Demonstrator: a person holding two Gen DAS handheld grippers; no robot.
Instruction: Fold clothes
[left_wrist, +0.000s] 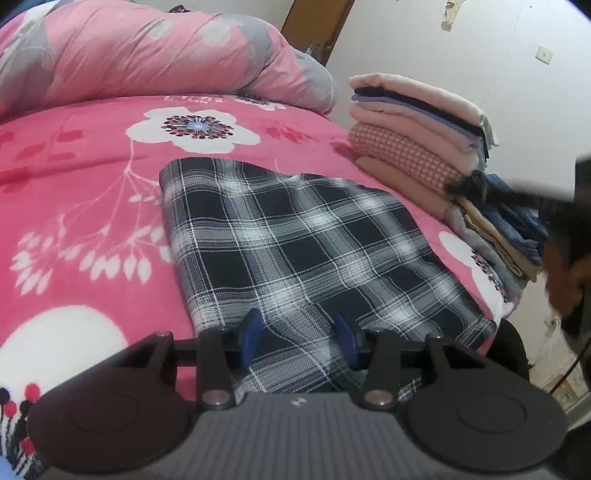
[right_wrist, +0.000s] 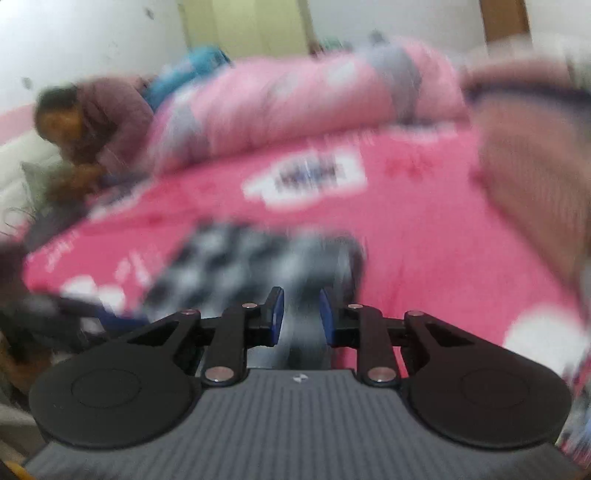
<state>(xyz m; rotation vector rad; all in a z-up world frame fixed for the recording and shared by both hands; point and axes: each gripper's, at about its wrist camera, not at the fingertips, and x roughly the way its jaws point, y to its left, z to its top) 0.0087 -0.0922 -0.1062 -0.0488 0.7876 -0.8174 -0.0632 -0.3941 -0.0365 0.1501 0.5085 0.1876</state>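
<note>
Left wrist view: black-and-white plaid woven garment lies flat on the pink floral fleece bedspread, already laid into a long panel. Its long axis runs from the near edge, under the left hand-held gripper, up and slightly left toward the rolled pink-and-grey floral quilt. Left hand-held gripper sits right over the near hem with its blue pads spread apart, cloth showing in the gap and nothing clamped. Whether the pads touch the fabric cannot be told. Stack of folded clothes in pink, checked, purple and dark layers stands at the right bed edge, beside the garment's far right corner. A lower folded pile of blue and beige cloth sits nearer. A dark blurred shape cuts in at the right margin, likely the other hand-held gripper, not resolvable.

Right wrist view: heavy motion blur. Right hand-held gripper has its pads parted by a narrower gap and holds nothing that can be seen. Plaid garment lies just ahead and to its left, right edge roughly in line with the gap. A person in a mauve jacket leans at the far left of the bed. The folded stack at right is a smear.

Judgement: the left hand-held gripper is the nearer one to the hem. The scene fits either a half-folded garment or one just flattened.
</note>
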